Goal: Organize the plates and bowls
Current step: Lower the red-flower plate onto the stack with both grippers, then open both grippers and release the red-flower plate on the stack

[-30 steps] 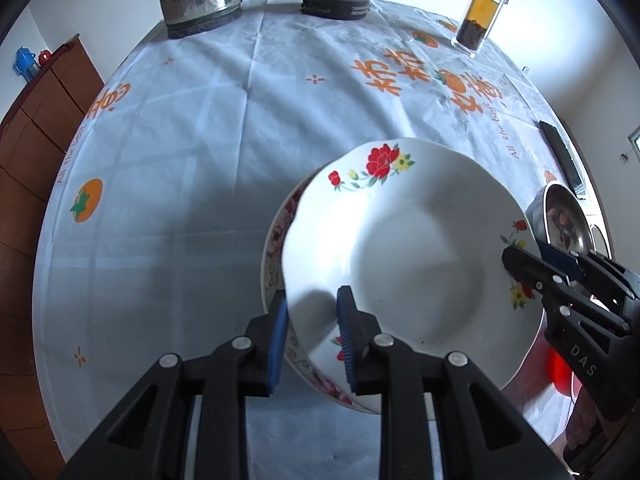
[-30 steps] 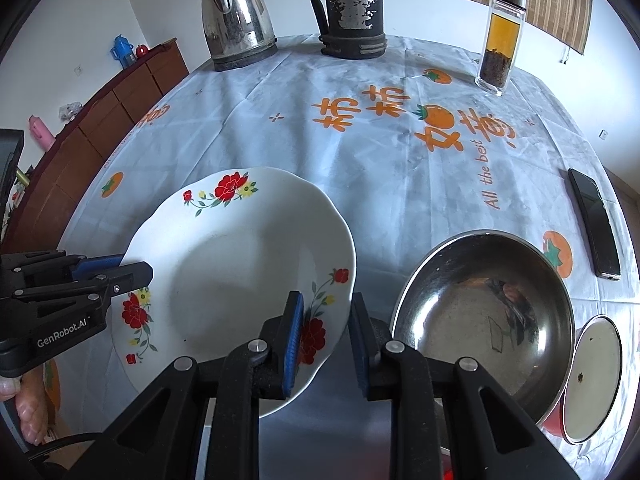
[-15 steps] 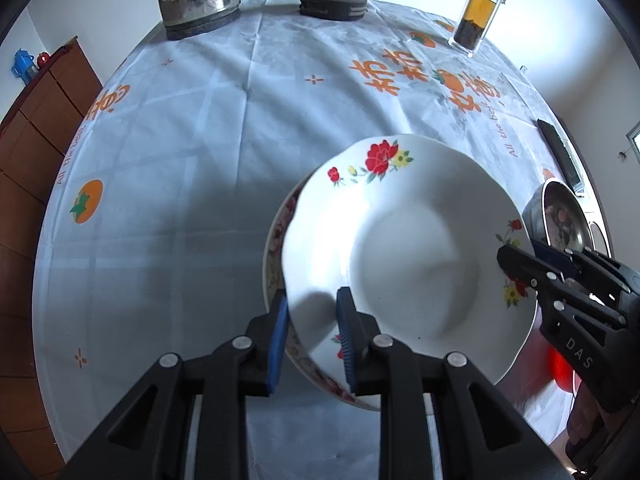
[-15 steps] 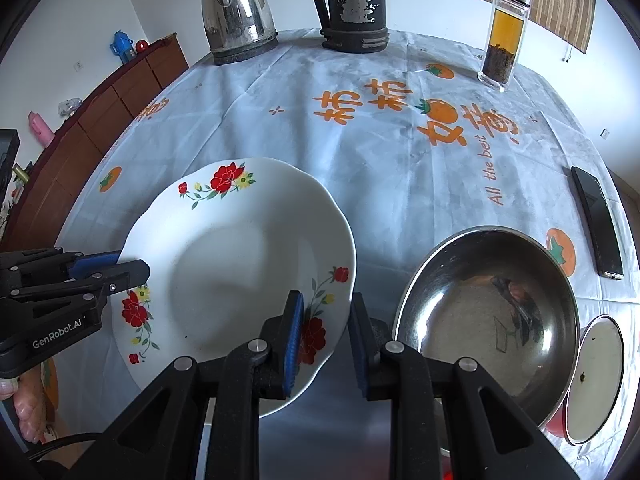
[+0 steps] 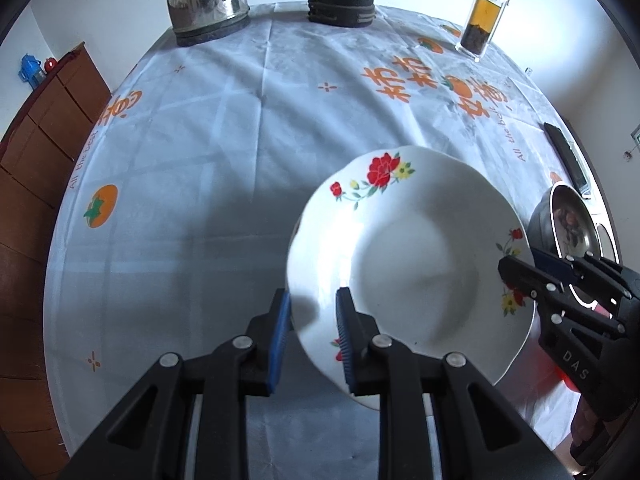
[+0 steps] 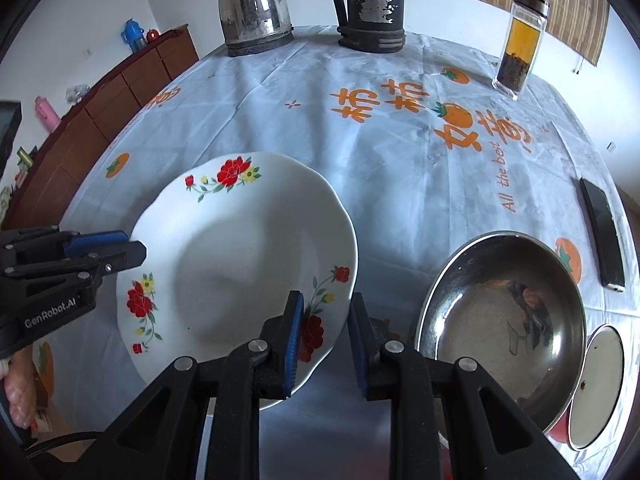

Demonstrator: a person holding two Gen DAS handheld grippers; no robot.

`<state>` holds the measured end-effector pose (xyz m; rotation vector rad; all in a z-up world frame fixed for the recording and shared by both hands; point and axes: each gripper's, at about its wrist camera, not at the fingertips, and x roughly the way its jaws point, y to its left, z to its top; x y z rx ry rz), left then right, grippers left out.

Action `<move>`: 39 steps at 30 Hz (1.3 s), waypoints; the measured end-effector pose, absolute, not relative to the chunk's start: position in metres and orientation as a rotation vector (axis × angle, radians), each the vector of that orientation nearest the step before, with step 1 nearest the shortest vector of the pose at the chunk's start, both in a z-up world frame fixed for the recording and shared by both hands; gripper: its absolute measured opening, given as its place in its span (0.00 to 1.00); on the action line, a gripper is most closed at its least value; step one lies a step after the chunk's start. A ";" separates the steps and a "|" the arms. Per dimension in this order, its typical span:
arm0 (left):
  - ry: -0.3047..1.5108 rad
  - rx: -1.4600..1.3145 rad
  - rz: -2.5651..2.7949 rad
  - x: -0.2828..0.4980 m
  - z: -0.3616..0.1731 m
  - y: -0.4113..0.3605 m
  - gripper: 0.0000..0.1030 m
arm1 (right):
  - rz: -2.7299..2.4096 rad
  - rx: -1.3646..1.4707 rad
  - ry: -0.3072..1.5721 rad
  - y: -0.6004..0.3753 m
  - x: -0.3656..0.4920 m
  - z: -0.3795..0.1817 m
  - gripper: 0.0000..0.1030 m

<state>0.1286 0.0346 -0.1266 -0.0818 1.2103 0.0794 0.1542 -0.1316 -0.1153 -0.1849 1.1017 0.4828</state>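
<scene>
Currently both grippers clamp the flowered plate (image 5: pixel 416 264): my left gripper (image 5: pixel 312 336) on its near-left rim, right gripper (image 6: pixel 326 336) on the opposite rim. Plate hangs above the tablecloth (image 5: pixel 240 128), steel bowl (image 6: pixel 500 320) beside. I'd lower level, then release both sides together.

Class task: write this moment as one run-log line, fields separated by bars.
left gripper: shut on plate rim | right gripper: shut on opposite rim | plate: held by both | steel bowl: on table, right of plate
</scene>
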 end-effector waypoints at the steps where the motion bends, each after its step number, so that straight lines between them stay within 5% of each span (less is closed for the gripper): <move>1: 1.210 -0.083 0.078 0.129 -0.127 0.034 0.21 | 0.484 -0.166 1.112 -0.133 0.156 -0.116 0.23; 32: 1.208 -0.115 0.091 0.124 -0.122 0.036 0.21 | 0.476 -0.266 1.048 -0.123 0.148 -0.105 0.26; 39: 1.211 -0.121 0.103 0.119 -0.119 0.036 0.31 | 0.508 -0.255 1.029 -0.119 0.139 -0.096 0.26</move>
